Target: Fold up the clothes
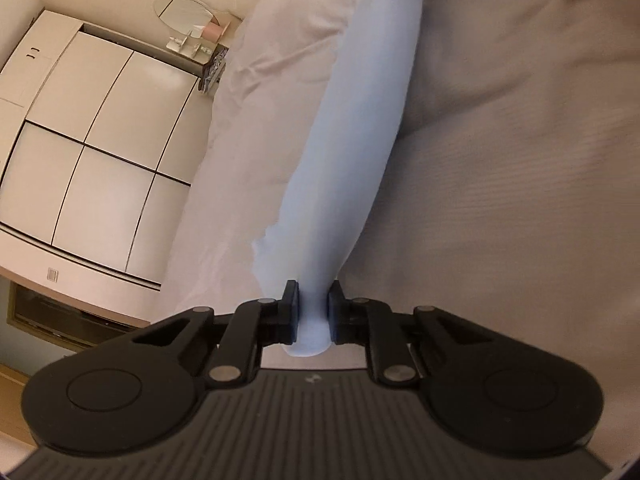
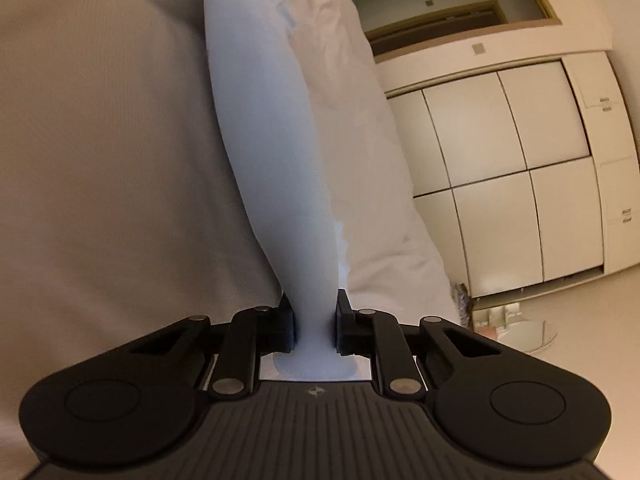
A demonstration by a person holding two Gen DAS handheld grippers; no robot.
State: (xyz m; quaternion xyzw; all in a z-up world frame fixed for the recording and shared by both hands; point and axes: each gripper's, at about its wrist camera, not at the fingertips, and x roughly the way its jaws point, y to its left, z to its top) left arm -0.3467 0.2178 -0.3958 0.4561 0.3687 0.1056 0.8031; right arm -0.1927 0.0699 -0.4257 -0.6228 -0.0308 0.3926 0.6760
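A pale blue garment (image 1: 352, 140) is stretched taut between my two grippers above a beige bed sheet (image 1: 520, 160). My left gripper (image 1: 313, 312) is shut on one end of it, with a bunch of cloth sticking out behind the jaws. My right gripper (image 2: 316, 320) is shut on the other end of the same pale blue garment (image 2: 264, 120). The cloth runs away from each camera as a smooth band. A white pillow (image 1: 272, 80) lies beside the band, and it also shows in the right wrist view (image 2: 360, 140).
The beige bed sheet (image 2: 100, 160) fills one side of both views. White cabinet doors (image 1: 92, 140) stand beyond the bed, also in the right wrist view (image 2: 512, 160). A small round glass table (image 1: 188, 12) with small items stands on the floor.
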